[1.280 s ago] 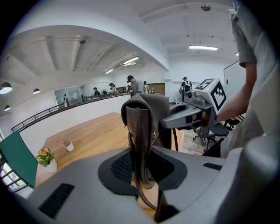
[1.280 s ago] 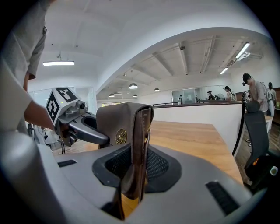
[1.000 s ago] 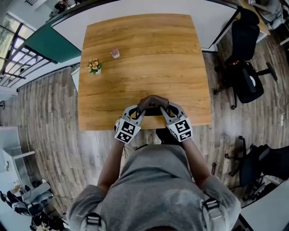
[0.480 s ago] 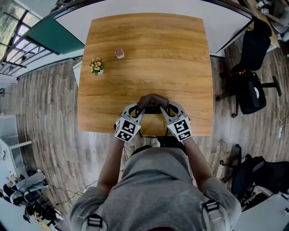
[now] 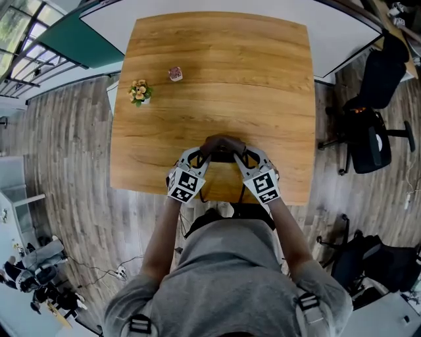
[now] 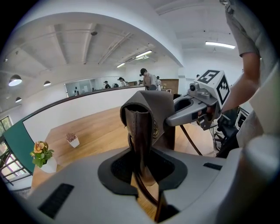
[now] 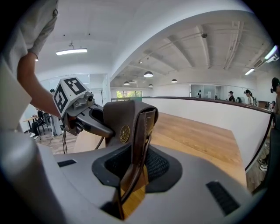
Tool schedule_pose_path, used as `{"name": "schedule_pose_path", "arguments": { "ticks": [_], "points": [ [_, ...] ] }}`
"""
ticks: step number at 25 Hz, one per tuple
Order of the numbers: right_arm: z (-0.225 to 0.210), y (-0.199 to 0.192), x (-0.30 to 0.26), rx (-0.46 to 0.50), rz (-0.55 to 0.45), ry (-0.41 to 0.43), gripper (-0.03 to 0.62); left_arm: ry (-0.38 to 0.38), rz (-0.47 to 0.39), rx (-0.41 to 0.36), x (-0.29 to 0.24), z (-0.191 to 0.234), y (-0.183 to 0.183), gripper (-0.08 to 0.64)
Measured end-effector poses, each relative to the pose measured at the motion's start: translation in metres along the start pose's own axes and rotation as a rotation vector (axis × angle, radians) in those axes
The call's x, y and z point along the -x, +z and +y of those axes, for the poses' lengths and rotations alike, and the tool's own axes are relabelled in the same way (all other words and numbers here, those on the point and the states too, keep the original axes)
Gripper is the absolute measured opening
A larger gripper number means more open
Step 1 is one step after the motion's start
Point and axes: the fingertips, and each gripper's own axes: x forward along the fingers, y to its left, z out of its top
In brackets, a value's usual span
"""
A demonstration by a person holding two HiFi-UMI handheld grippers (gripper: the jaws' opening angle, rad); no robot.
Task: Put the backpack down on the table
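A brown leather backpack (image 5: pixel 222 145) hangs upright between my two grippers over the near part of the wooden table (image 5: pixel 217 72). My left gripper (image 5: pixel 199 156) is shut on a strap (image 6: pixel 141 127) at the bag's left side. My right gripper (image 5: pixel 245 156) is shut on a strap (image 7: pixel 139 131) at its right side. In the left gripper view the strap runs down between the pads, with the right gripper (image 6: pixel 196 109) across the bag. The right gripper view shows the bag's round brass badge (image 7: pixel 125 133). The bag's bottom is hidden, so whether it touches the table I cannot tell.
A small pot of flowers (image 5: pixel 139 93) and a small pink pot (image 5: pixel 175 73) stand at the table's far left. Black office chairs (image 5: pixel 368 135) are on the floor to the right. A white counter (image 5: pixel 217 10) runs behind the table's far edge.
Both grippers have carried the backpack a little farther in over the table's near edge and somewhat lower. Both grips on the straps look unchanged.
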Motion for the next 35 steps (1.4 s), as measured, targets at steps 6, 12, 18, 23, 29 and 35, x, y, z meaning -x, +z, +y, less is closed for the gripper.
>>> {"name": "schedule_pose_path", "arguments": {
  "ticks": [6,12,18,23,29,35],
  "points": [
    [-0.012,-0.015,-0.016,-0.001,0.018,0.026,0.092,0.018,0.025,0.001,-0.020,0.007,-0.008,0.084],
    [-0.015,-0.024,-0.028,0.012,0.034,0.059,0.092,0.033,0.038,0.020,-0.030,0.013,-0.020,0.087],
    [-0.013,-0.034,-0.036,0.017,0.057,0.076,0.092,0.037,0.023,0.029,-0.037,0.016,-0.032,0.089],
    [-0.012,-0.039,-0.037,0.020,0.065,0.094,0.097,0.046,0.019,0.032,-0.038,0.016,-0.037,0.094],
    [-0.018,-0.044,-0.037,0.014,0.081,0.111,0.112,0.038,0.032,0.045,-0.040,0.019,-0.037,0.129],
    [-0.019,-0.049,-0.031,-0.021,0.062,0.112,0.167,0.031,0.010,0.103,-0.040,0.016,-0.039,0.167]
  ]
}}
